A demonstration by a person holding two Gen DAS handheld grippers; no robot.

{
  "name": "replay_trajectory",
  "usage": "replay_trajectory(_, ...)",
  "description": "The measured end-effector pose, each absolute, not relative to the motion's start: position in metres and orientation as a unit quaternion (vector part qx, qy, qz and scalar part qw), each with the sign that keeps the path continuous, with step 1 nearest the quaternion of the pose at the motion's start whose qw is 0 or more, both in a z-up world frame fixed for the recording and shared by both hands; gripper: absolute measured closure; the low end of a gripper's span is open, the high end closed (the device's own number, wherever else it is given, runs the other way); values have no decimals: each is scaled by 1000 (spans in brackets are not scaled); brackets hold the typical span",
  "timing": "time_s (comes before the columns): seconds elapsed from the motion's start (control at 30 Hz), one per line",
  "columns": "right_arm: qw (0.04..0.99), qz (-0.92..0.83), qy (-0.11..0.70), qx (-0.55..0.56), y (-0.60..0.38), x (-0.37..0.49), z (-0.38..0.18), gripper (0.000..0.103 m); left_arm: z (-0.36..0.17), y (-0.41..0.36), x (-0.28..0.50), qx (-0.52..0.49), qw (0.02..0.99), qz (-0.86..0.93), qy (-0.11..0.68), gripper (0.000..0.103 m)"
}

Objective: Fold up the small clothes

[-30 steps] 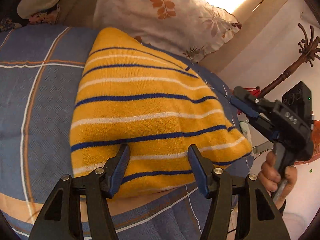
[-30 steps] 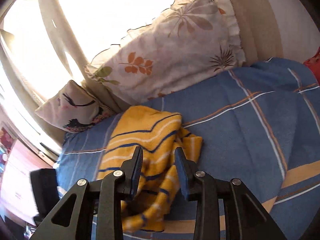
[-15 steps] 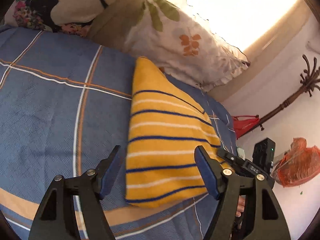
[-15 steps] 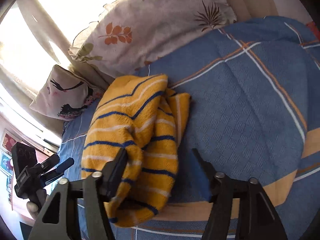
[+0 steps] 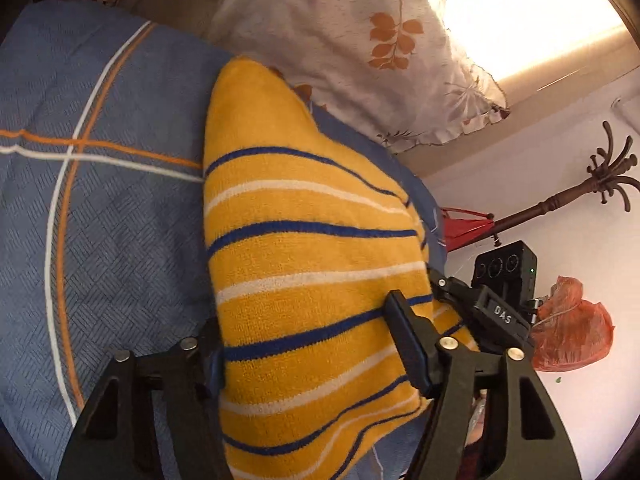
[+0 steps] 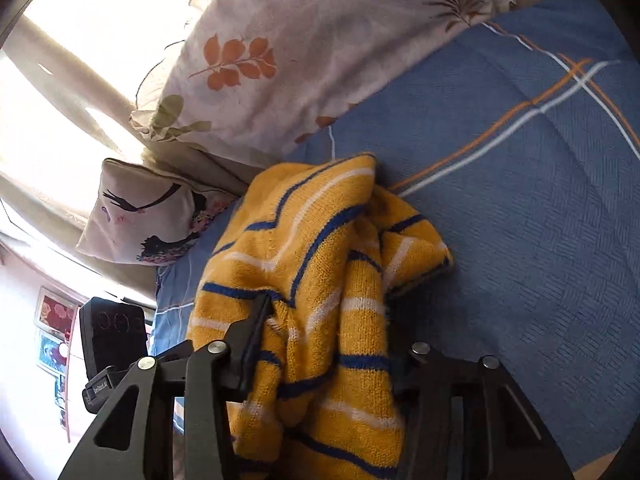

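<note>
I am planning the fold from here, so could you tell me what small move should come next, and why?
Probably close both grippers fully on the sweater. The left gripper and right gripper each straddle a bunched near edge, jaws just closing on the knit, which lies rumpled on the blue bedspread. A firm hold should come before lifting.

Bare bedspread [image 6: 520, 220] lies open; pillows [image 6: 320, 52] block the far edge.

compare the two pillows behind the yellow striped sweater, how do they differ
The leaf pillow is larger, with orange and green leaves and a frilled edge; the bird pillow is smaller, with a dark bird and flowers and a plain edge. The leaf pillow is right behind the sweater; the bird pillow is off to one side. Both are pale.
</note>
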State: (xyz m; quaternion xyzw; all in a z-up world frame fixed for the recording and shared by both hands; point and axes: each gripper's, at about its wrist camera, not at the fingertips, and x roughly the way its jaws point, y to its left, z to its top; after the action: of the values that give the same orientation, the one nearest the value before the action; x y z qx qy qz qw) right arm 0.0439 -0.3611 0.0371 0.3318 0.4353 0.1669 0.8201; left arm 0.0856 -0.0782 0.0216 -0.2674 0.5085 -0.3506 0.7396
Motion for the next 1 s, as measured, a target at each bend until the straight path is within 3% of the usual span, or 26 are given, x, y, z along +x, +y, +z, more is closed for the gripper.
replay_trajectory(0.23,848,233,383,282,-318,54,89,59,99,-47,73,-203,807,-313,458,43)
replay_trajectory(0.4,837,164,459,247,-308,55,37,54,53,-29,51,-129,807,-226,531,42)
replay_trajectory(0.53,845,155,440,260,-325,31,42,49,30,8,28,-170,791,-224,543,42)
replay_trajectory(0.7,881,152,380,239,-328,-4,85,48,57,33,-14,-177,841,-210,466,39)
replay_trajectory(0.8,885,185,364,224,-306,-13,99,48,75,36,-38,-188,859,-216,424,30)
replay_trajectory(1.0,853,190,415,254,-280,-14,53,49,115,34,-80,-136,921,-136,339,16)
